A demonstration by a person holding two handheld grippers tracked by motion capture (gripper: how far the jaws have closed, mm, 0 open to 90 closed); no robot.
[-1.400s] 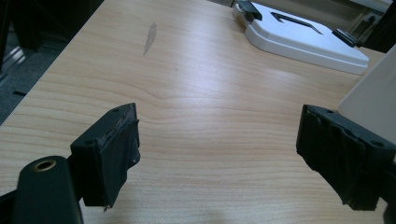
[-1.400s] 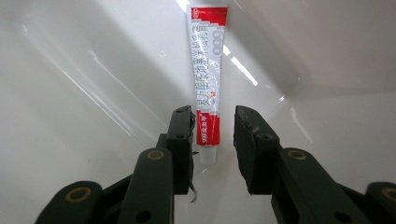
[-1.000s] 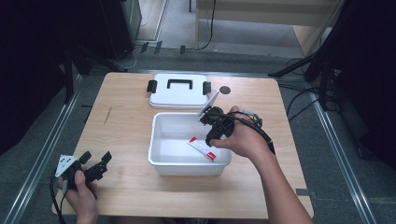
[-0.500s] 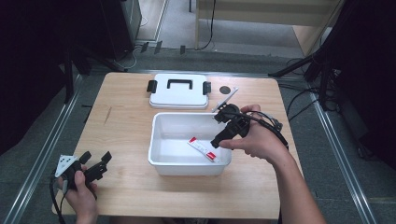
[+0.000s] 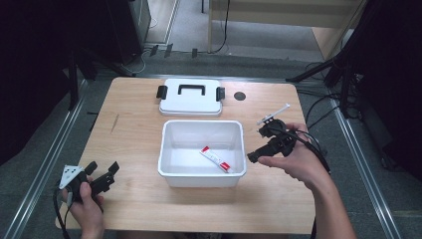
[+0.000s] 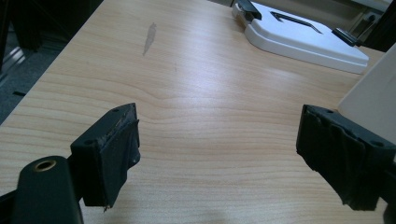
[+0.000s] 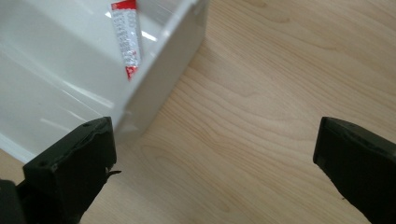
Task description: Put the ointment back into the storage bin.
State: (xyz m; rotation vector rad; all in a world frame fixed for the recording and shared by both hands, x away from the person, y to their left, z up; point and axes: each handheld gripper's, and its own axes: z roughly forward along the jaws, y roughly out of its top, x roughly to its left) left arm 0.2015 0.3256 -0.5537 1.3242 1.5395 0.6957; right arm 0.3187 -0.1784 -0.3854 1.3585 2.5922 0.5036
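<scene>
Pale wood desk (image 5: 134, 149), dark floor and cables all round it. One white tub (image 5: 166, 164) sits near the middle, and one red-and-white tube (image 5: 216, 159) lies flat on its bottom, towards the tub's right wall; it shows again over the rim in the right gripper view (image 7: 125, 35). So the drop looks done. The right gripper (image 5: 261, 143) hangs just off the tub's right wall, above the desk's right side, its jaws have just been opening and now stand spread wide with nothing between them but bare wood (image 7: 261, 121).

One white lid (image 5: 190, 102) with a black handle and two black clips waits flat by the far edge of the desk, just behind the tub; it's in the left gripper view too (image 6: 303, 39). That, I'd judge, is what's left: lid onto tub.

Down at the near left corner, the left gripper (image 5: 102, 177) sits low in its hand, jaws spread, empty. One thin white stick (image 5: 273, 113) lies near the right edge, one dark round spot (image 5: 240, 96) beside the lid.
</scene>
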